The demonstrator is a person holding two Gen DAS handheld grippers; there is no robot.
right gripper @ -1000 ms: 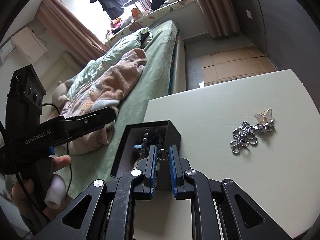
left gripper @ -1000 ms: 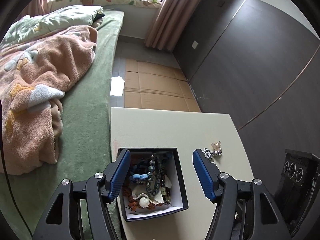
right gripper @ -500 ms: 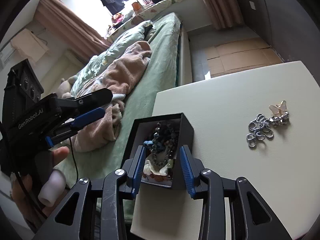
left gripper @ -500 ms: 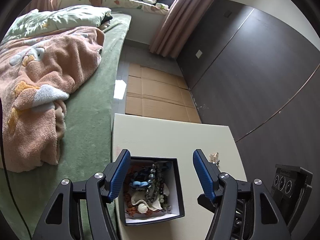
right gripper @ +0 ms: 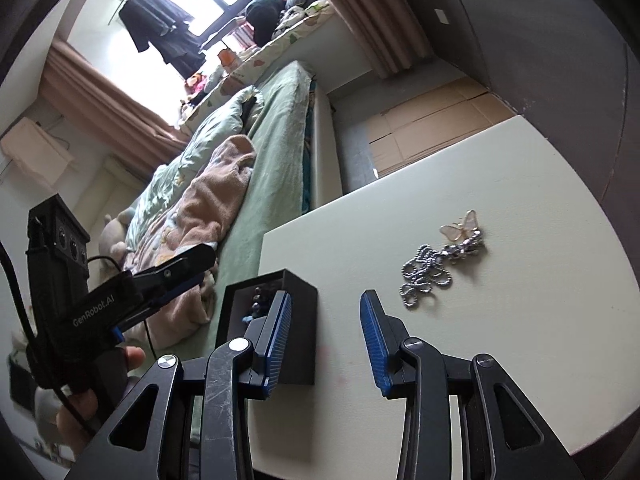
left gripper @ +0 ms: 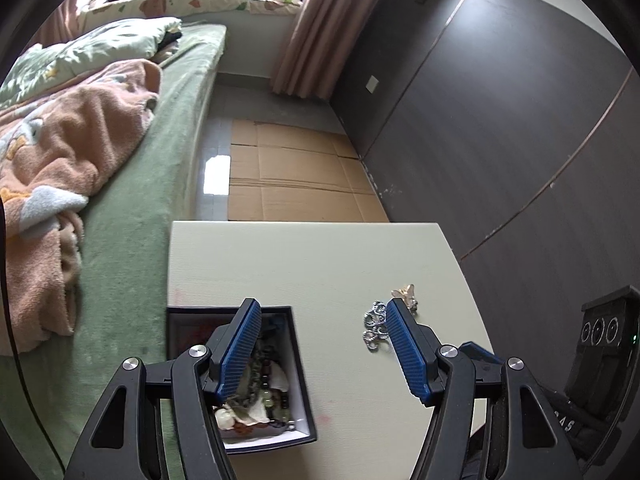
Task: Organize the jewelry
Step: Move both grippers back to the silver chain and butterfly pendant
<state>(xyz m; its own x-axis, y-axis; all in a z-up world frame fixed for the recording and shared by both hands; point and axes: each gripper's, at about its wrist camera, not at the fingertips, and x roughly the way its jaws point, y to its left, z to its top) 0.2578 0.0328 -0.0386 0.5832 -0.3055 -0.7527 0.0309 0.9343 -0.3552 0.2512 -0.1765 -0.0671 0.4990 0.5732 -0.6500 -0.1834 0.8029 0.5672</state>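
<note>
A black jewelry box (left gripper: 296, 364) with a white lining stands at the near left of the cream table (left gripper: 320, 264), holding several bead bracelets and a shell. It also shows in the right wrist view (right gripper: 298, 292). A silver ball chain with a butterfly charm (right gripper: 440, 260) lies on the table to the right; it also shows in the left wrist view (left gripper: 376, 324). My left gripper (left gripper: 320, 344) is open and empty above the box and chain. My right gripper (right gripper: 326, 334) is open and empty, just right of the box.
A green bed (left gripper: 152, 184) with a peach blanket (left gripper: 60, 152) borders the table's left edge. A dark wall (left gripper: 500, 120) runs along the right. Cardboard sheets (left gripper: 292, 176) lie on the floor beyond the table.
My right gripper, shut on a small ring above the box a second ago, has opened and drawn back to the right. My left gripper has shifted right over the table.
</note>
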